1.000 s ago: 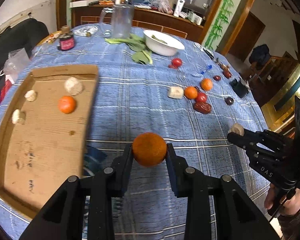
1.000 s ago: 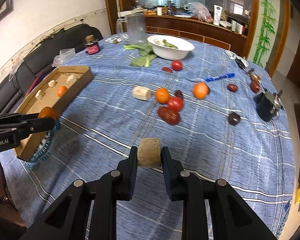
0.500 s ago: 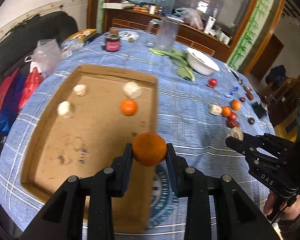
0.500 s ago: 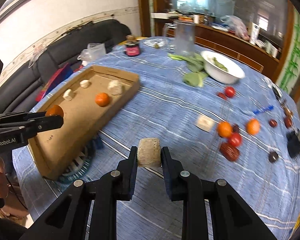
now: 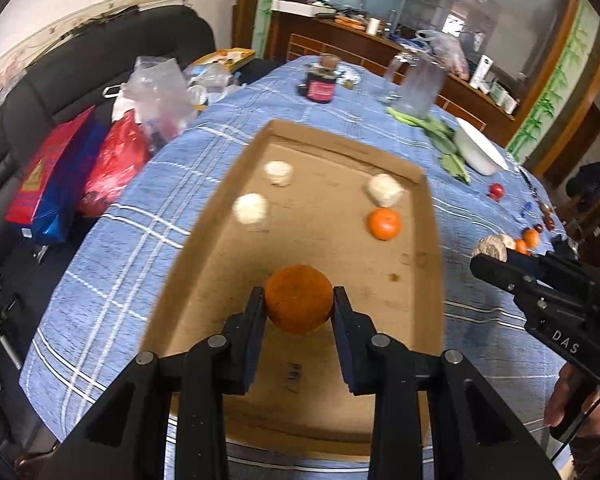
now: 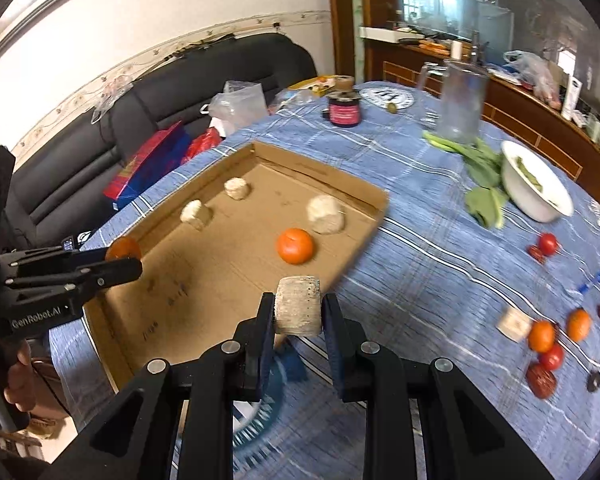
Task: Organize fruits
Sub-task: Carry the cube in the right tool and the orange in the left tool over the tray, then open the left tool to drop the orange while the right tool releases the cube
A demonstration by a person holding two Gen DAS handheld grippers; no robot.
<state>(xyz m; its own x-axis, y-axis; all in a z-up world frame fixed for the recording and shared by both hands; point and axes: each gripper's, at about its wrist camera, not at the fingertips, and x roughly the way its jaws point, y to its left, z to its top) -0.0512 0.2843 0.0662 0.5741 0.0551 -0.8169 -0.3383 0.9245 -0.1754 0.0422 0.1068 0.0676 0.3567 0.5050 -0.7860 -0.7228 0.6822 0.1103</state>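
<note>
Black leather sofa (image 6: 204,92) lines the wall at the far left, with a red and blue bag (image 6: 148,164) and clear plastic bags (image 6: 240,104) piled on it. Beside it the round surface (image 6: 420,240) wears a blue checked cloth. On its left part lies a shallow cardboard tray (image 6: 204,280) holding four things: three pale chunks (image 6: 326,214) and one orange (image 6: 295,245).

The left hand-held gripper (image 5: 299,308) is clamped on a second orange (image 5: 299,298), held in the air over the tray's near end. The right hand-held gripper (image 6: 298,314) is clamped on a pale cork-like chunk (image 6: 298,310), held just off the tray's right edge, above the cloth. A hand (image 6: 18,376) shows at the lower left of the right wrist view, grasping the left tool's handle.

Further back stand one dark jar (image 6: 343,110) with a pink label, one clear jug (image 6: 460,100), green leaves (image 6: 480,176) and one white bowl (image 6: 536,188) with something green inside.

On the right part of the cloth lie loose fruits: two more oranges (image 6: 541,336), a pale cube (image 6: 514,323) beside them, at least two small red round fruits (image 6: 548,243), a dark red wrinkled one (image 6: 541,380), two small dark ones and one blue pen (image 6: 592,280).

Behind the surface runs a wooden sideboard (image 6: 540,112) crowded with bottles and bags, under a window; a bamboo-painted panel (image 5: 548,92) stands at the far right.
</note>
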